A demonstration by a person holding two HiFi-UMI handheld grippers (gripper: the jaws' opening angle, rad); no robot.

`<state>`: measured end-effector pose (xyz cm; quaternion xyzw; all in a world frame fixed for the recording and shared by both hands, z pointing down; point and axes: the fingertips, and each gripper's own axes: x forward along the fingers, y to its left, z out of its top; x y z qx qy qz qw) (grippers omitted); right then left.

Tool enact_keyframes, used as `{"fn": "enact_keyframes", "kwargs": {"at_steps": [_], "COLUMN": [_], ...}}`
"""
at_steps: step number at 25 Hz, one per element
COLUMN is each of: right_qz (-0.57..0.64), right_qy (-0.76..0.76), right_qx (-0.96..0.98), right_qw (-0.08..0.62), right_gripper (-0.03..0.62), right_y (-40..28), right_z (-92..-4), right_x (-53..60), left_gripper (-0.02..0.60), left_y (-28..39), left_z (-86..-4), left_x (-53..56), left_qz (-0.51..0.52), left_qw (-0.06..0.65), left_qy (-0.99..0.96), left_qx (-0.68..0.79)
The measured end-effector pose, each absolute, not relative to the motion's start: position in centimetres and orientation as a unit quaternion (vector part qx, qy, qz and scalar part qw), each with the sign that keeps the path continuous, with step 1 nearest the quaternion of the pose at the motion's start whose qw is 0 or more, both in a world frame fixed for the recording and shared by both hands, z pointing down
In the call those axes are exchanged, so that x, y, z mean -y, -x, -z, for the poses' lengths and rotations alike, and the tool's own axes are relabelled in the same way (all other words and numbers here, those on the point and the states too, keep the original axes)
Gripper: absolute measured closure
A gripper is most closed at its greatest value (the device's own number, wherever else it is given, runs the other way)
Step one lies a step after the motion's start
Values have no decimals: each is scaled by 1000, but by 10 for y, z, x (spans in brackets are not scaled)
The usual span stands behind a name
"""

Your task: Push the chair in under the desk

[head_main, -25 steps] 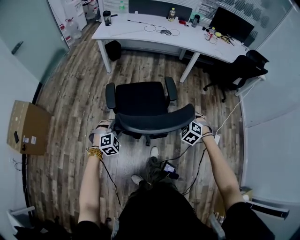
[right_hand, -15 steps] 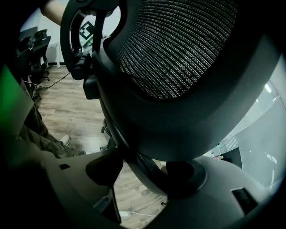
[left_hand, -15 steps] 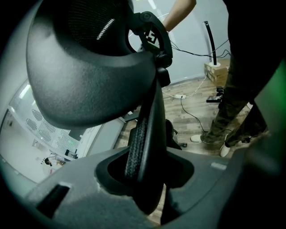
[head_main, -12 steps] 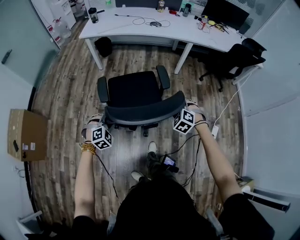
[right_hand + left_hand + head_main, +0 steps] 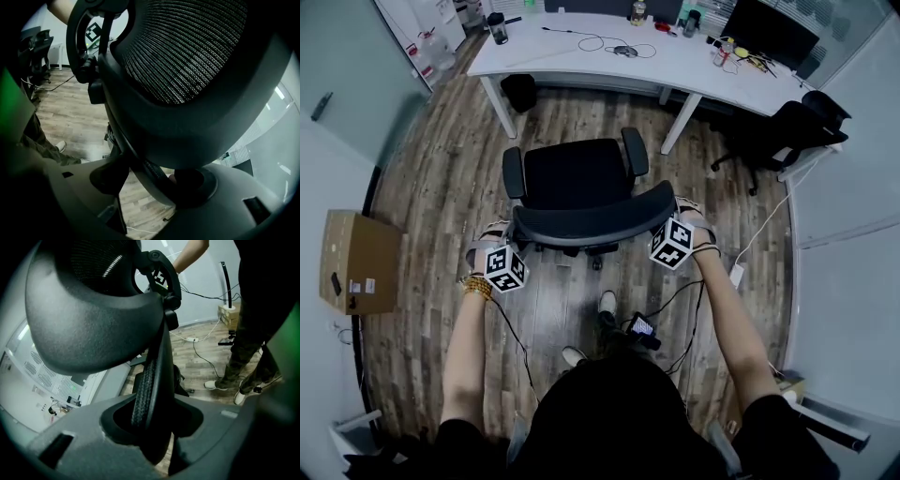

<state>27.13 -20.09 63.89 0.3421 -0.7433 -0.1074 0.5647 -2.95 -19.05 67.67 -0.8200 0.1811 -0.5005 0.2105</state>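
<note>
**Pushing the office chair in: grab the back rim, mind the swivel**

The chair (image 5: 574, 178) is out on the wood floor (image 5: 441, 187), well apart from the desk (image 5: 544, 58), seat facing it and a bit skewed.

The left gripper (image 5: 152, 425) has its jaws about half shut, clamped on the left end of the backrest (image 5: 586, 225). You can see the rim (image 5: 150, 380) wedged between them. The right gripper (image 5: 157, 183) is doing the same on the right end, jaws closed onto the rim.

My take on handling:
- It's on castors, so it should roll easily on wood even though it's fairly heavy.
- The seat swivels, so I'd guess uneven pushing just spins it instead of moving it.
- The mesh (image 5: 187, 51) is soft and gives, so the stiff rim is the right place to hold, one end each like now.
- The back may tilt if you lean into it.

Stuff around:
- The two desk legs (image 5: 492, 105) and (image 5: 673, 125) make the slot the chair has to fit.
- A bin (image 5: 523, 94) sits under the desk just beside the left leg, and it looks like the main thing to clip.
- There's a second chair (image 5: 773, 131) off right, a box (image 5: 358, 261) off left and cables (image 5: 675, 305) by the feet, all clear of the path.
</note>
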Motion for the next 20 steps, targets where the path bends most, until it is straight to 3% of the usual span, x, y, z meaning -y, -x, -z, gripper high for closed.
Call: {"fn": "enact_keyframes", "kwargs": {"at_steps": [20], "right_qz": [109], "right_qy": [-331], "right_qx": [742], "right_qw": [572], "right_gripper": [293], "right_y": [-290], "right_z": [-642], "right_x": [314], "left_gripper": [425], "left_y": [13], "left_z": [-680], "left_x": [300], "left_qz": [502], "left_qw": [194], "left_qy": [820], "left_qx": [-194]}}
